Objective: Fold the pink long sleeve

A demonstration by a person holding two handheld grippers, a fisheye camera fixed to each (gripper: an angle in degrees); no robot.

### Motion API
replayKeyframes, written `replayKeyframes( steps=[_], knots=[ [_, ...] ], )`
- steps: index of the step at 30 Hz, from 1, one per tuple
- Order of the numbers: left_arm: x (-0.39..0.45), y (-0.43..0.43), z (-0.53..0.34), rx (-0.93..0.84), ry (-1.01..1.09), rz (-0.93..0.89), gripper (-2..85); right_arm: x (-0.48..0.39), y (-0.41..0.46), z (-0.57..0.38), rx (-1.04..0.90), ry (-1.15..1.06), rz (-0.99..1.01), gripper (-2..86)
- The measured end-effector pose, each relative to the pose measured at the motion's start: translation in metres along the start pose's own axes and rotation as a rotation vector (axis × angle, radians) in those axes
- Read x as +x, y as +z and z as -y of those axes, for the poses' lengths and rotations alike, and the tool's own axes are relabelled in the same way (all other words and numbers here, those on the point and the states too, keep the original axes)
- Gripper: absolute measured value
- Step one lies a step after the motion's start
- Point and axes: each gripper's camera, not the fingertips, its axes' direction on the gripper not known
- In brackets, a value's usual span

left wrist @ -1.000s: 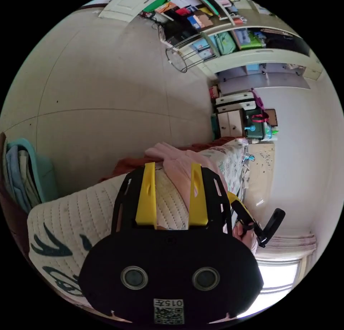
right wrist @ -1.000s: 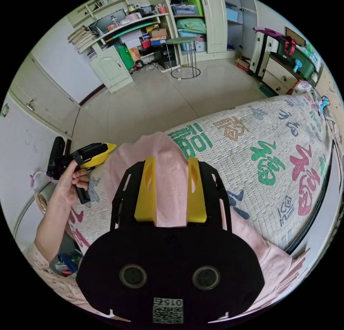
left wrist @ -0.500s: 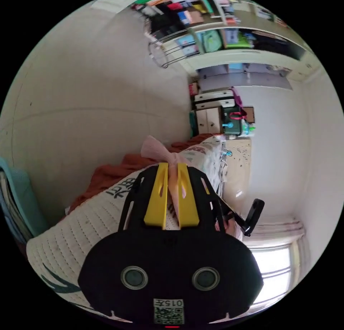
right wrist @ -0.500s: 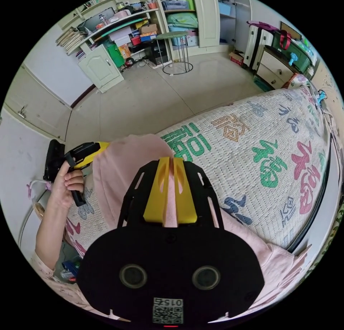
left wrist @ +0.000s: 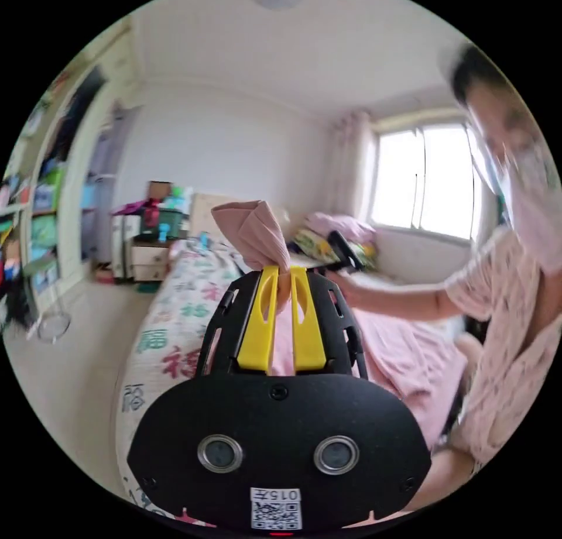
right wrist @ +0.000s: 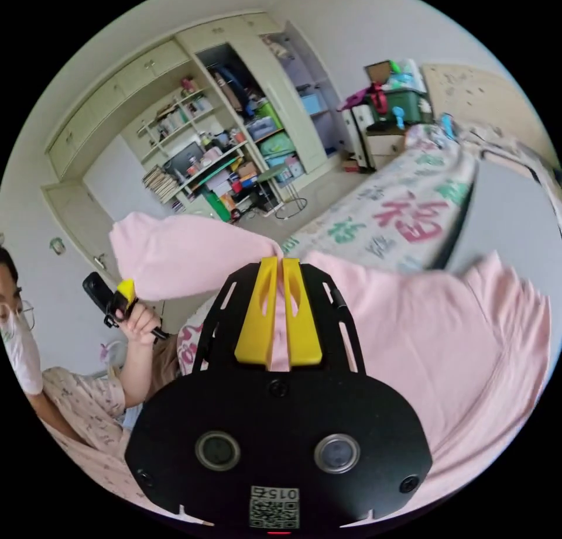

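The bed [left wrist: 175,328] runs up the lower left of the left gripper view, its quilt printed with coloured characters, and shows again at the upper right of the right gripper view. The pink shirt [right wrist: 445,352] spreads wide across the right half of the right gripper view, one part lifted toward the left claw [right wrist: 124,289] at mid-left, gripped in a hand [right wrist: 137,322]. In the left gripper view the shirt lies bunched on the bed at lower right, a pinched fold standing above centre. Left claw [left wrist: 283,270]: yellow jaws nearly together, clamped on that fold. Right claw [right wrist: 281,264]: jaws nearly together too, pink cloth squeezed between them. The shelves [right wrist: 205,158] sit cluttered at upper left of the right gripper view.
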Motion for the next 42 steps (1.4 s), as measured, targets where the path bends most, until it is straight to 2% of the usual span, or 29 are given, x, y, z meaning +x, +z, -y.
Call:
replayKeyframes(
  steps=[5,10,14,17,23,25,27,29,31,35,42],
  knots=[
    [0.098,0.111,0.000,-0.310,0.085,-0.170,1.4,0.057,-0.056,-0.086,-0.095,0.246,-0.090,0.4],
    [0.175,0.149,0.030,-0.471,0.233,-0.091,1.3,0.062,-0.111,-0.110,-0.085,0.322,-0.083,0.9],
    [0.196,0.153,0.060,-0.496,0.248,-0.039,1.3,0.022,-0.150,-0.098,-0.117,0.196,-0.152,2.4],
    [0.214,0.154,0.077,-0.509,0.282,0.007,1.2,-0.028,-0.167,-0.081,-0.214,0.113,-0.208,10.4],
    [0.254,0.156,0.098,-0.533,0.378,0.052,1.0,-0.118,-0.178,-0.055,-0.303,-0.032,-0.149,15.9],
    [0.253,0.153,0.100,-0.515,0.337,0.055,1.0,-0.115,-0.177,-0.064,-0.363,-0.001,-0.249,15.8],
    [0.250,0.150,0.100,-0.504,0.302,0.065,1.0,-0.102,-0.188,-0.079,-0.361,0.083,-0.250,14.9],
    [0.249,0.146,0.097,-0.497,0.282,0.073,1.1,-0.090,-0.206,-0.094,-0.322,0.175,-0.222,12.7],
    [0.251,0.144,0.093,-0.499,0.283,0.085,1.4,-0.083,-0.224,-0.105,-0.279,0.231,-0.094,6.9],
    [0.242,0.136,0.086,-0.480,0.208,0.072,2.2,-0.093,-0.248,-0.104,-0.256,0.219,-0.087,1.6],
    [0.152,0.091,0.054,-0.308,-0.229,-0.111,6.5,-0.088,-0.327,-0.118,-0.116,0.312,-0.066,0.0]
  ],
)
